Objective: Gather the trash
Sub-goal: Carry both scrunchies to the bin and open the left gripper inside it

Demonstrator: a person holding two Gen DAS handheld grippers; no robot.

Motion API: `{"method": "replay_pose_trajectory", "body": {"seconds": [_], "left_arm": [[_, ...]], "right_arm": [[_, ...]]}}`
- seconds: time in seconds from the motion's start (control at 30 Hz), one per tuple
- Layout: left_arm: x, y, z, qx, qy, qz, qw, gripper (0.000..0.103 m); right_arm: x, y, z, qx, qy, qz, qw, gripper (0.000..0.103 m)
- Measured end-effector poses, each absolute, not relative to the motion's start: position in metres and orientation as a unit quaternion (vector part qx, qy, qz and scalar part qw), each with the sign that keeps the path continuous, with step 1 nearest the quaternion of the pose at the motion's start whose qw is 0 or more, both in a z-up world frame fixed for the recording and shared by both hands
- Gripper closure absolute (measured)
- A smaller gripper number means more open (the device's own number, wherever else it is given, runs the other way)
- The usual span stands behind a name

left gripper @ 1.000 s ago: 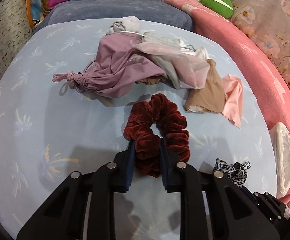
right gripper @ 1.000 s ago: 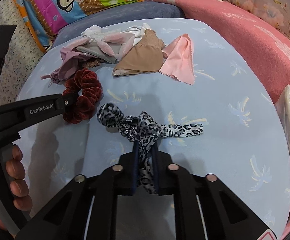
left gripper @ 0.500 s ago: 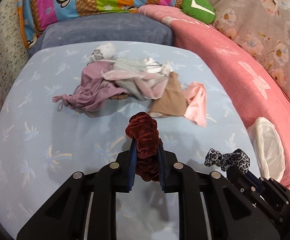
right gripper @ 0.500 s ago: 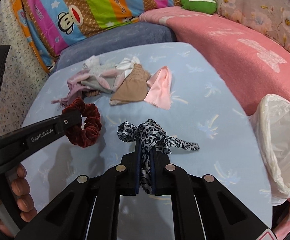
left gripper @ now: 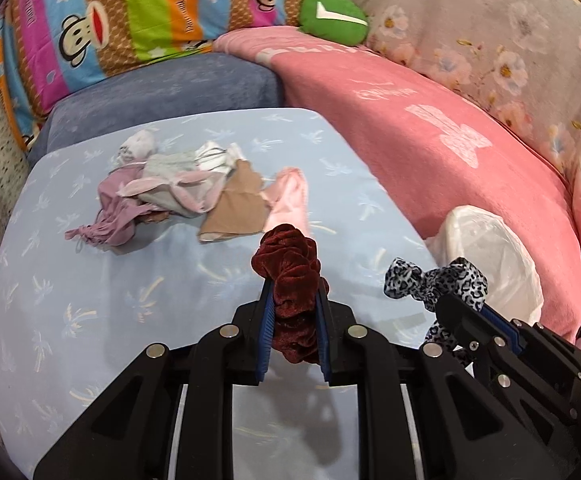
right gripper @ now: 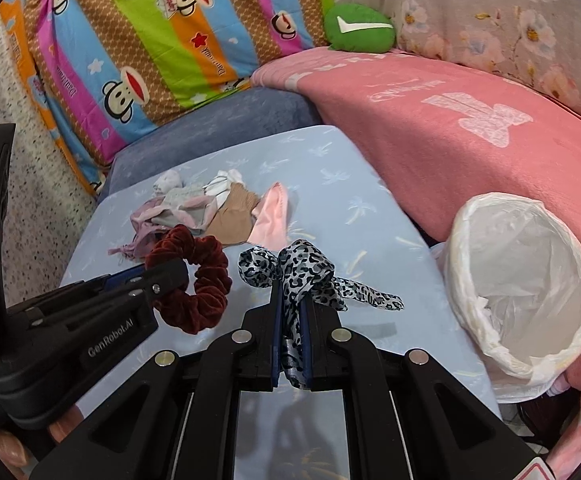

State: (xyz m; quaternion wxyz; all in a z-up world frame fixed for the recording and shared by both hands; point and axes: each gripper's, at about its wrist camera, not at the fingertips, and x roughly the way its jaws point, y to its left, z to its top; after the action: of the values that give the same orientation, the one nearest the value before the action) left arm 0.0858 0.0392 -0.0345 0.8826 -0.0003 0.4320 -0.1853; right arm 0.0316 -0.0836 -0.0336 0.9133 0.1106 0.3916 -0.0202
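Both items now lifted off surface vs 1 s ago. Left tool clamped on dark red velvet scrunchie; right tool clamped on leopard-print hair tie. Carry-to-bin phase likely. White-lined trash bin just right of surface, looks near-empty. Cloth pile left on surface.

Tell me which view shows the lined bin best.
The right wrist view: the lined bin shows its whole rim and its inside. In the left wrist view the leopard-print scrunchie and right gripper cover part of it.
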Motion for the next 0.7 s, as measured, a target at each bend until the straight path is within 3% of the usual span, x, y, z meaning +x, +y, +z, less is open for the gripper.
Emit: {"method": "replay_pose_trajectory", "body": {"seconds": [0.7], "left_arm": [[0.05, -0.097, -0.014, 0.079, 0.409, -0.283, 0.864, 0.085]], "right_arm": [[-0.021, -0.212, -0.02, 0.179, 0.343, -0.111, 0.916, 0.094]]}}
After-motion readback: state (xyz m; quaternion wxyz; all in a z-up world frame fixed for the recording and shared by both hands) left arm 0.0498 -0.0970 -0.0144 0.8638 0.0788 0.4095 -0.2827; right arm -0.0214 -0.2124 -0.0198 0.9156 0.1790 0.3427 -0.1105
